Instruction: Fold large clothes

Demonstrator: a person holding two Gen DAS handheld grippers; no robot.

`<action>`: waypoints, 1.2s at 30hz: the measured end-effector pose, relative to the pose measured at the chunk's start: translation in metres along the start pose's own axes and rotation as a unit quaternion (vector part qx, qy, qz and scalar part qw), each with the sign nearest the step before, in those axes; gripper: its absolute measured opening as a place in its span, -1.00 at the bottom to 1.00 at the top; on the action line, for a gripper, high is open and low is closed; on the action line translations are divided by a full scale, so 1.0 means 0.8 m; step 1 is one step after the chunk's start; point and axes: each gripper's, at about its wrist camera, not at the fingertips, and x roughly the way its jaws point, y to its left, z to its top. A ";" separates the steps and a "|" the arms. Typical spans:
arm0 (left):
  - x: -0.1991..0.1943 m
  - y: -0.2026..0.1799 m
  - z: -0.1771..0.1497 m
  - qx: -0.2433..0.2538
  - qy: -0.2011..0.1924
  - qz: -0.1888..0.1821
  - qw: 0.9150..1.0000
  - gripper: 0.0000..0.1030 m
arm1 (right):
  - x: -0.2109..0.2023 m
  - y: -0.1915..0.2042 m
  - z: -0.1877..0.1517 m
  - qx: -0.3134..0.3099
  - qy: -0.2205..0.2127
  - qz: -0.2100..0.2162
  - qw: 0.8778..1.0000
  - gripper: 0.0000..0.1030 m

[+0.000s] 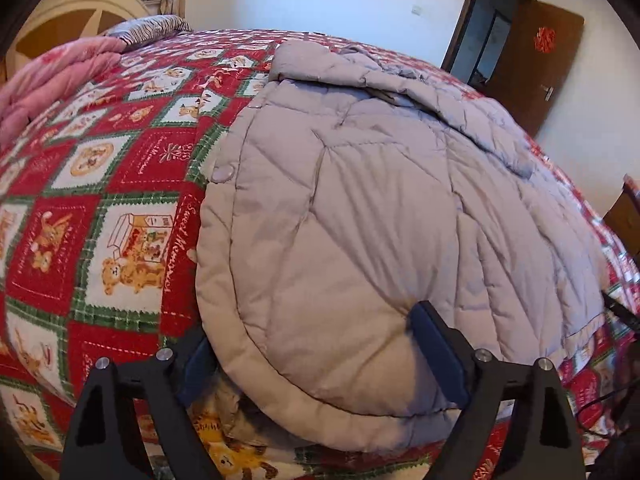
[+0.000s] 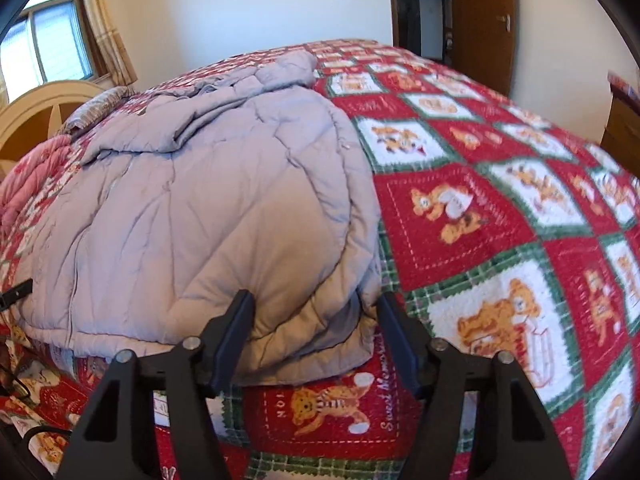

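Left wrist view is showing the left gripper [image 1: 320, 344] straddling the near corner of the grey padded coat [image 1: 360, 200], jaws wide, one finger under the hem and one sinking into the top. Whether the pads are pinching yet is unclear. Just ahead of the right gripper [image 2: 316, 332], the coat's other near corner is bulging between its spread fingers, likely so both corners can lift together off the patterned bedspread [image 2: 500, 220].

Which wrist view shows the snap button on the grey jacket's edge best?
The left wrist view: the snap button sits clear and sharp on the grey jacket edge, against the red bedspread. In the right wrist view the jacket's other side faces the camera and I can't make out any button.
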 end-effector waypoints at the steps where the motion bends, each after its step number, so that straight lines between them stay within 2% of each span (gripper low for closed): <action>1: -0.002 -0.001 0.000 0.000 -0.002 -0.003 1.000 0.53 | 0.002 -0.003 -0.001 0.008 0.003 0.008 1.000 0.21; 2: -0.004 -0.002 0.001 0.001 -0.003 -0.009 1.000 0.26 | 0.003 -0.004 -0.002 0.010 0.006 0.013 1.000 0.10; 3: -0.006 -0.003 0.001 0.002 -0.002 -0.013 1.000 0.10 | 0.001 -0.001 -0.002 0.005 0.007 0.015 1.000 0.01; 5: -0.009 -0.005 0.002 0.004 -0.003 -0.013 1.000 0.02 | -0.007 0.008 0.001 -0.011 0.007 0.026 1.000 -0.46; 7: -0.012 -0.005 0.002 0.002 -0.006 -0.010 1.000 -0.05 | -0.011 0.011 0.002 -0.016 0.005 0.032 0.999 -0.61; 9: -0.011 -0.004 0.002 -0.001 -0.007 -0.005 1.000 -0.05 | -0.010 0.011 0.000 -0.015 0.004 0.036 0.999 -0.61; 12: -0.007 0.001 0.002 -0.011 -0.004 -0.004 1.000 -0.01 | -0.008 0.006 -0.003 0.005 -0.005 0.044 0.999 -0.47; 14: -0.006 0.007 0.001 -0.021 -0.002 -0.012 1.000 0.00 | -0.007 0.005 -0.004 0.012 -0.011 0.037 0.999 0.16; 16: -0.006 0.008 0.001 -0.019 -0.003 -0.022 1.000 -0.01 | -0.002 0.002 -0.004 0.021 -0.006 0.037 0.999 0.19; 17: -0.008 0.008 0.000 -0.014 -0.008 -0.029 0.999 -0.22 | 0.002 -0.002 -0.004 0.029 0.000 0.044 0.999 0.12; 18: -0.011 0.008 0.000 -0.012 -0.013 -0.041 0.999 -0.53 | 0.004 -0.004 -0.003 0.031 0.003 0.047 0.998 0.02; 19: -0.016 0.007 0.002 -0.009 -0.019 -0.049 0.999 -0.60 | 0.003 -0.004 -0.002 0.026 0.006 0.049 0.998 -0.32; 20: -0.022 0.005 0.005 -0.004 -0.025 -0.048 0.999 -0.67 | 0.000 -0.003 0.000 0.019 0.008 0.065 0.998 -0.55; 22: -0.036 0.004 0.010 0.004 -0.036 -0.055 0.998 -0.74 | -0.007 -0.004 0.003 0.025 0.010 0.082 0.996 -0.66; 29: -0.113 -0.002 0.031 0.030 -0.087 -0.087 0.992 -0.81 | -0.055 -0.015 0.014 0.053 -0.022 0.129 0.990 -0.80; 36: -0.191 -0.007 0.053 0.046 -0.128 -0.132 0.982 -0.83 | -0.138 0.001 0.027 0.023 -0.080 0.154 0.985 -0.83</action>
